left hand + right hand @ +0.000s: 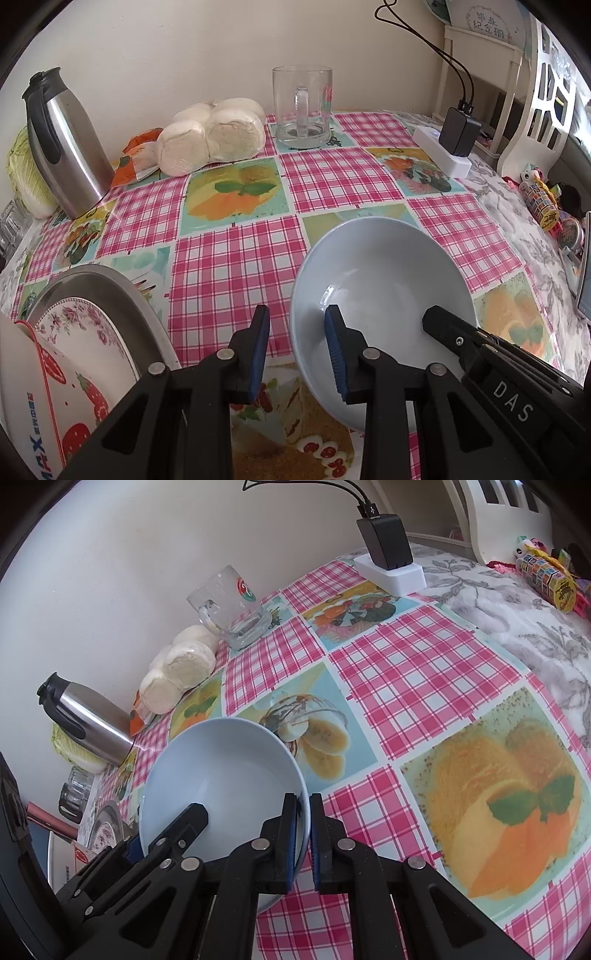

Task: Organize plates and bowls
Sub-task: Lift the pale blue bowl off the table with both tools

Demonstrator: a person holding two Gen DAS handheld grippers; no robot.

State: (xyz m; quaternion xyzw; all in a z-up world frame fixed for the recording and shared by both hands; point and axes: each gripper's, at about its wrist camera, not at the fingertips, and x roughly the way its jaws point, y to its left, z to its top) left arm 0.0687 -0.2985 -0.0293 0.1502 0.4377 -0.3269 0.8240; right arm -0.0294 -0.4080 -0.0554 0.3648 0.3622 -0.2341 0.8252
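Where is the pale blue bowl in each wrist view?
Left wrist: pale blue bowl lower right of centre, left hand-held gripper open astride its near rim.
Right wrist: bowl lower left, right hand-held gripper shut on its rim.
Shared landmark: glass mug by the wall.

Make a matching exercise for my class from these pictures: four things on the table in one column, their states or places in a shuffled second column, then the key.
Things:
1. pale blue bowl
2. glass mug
3. steel flask
4. black charger

States:
A. plugged into a white power strip
B. empty, upright near the wall
C. rim pinched by the right gripper
D. standing beside a cabbage

Pairs: 1-C, 2-B, 3-D, 4-A
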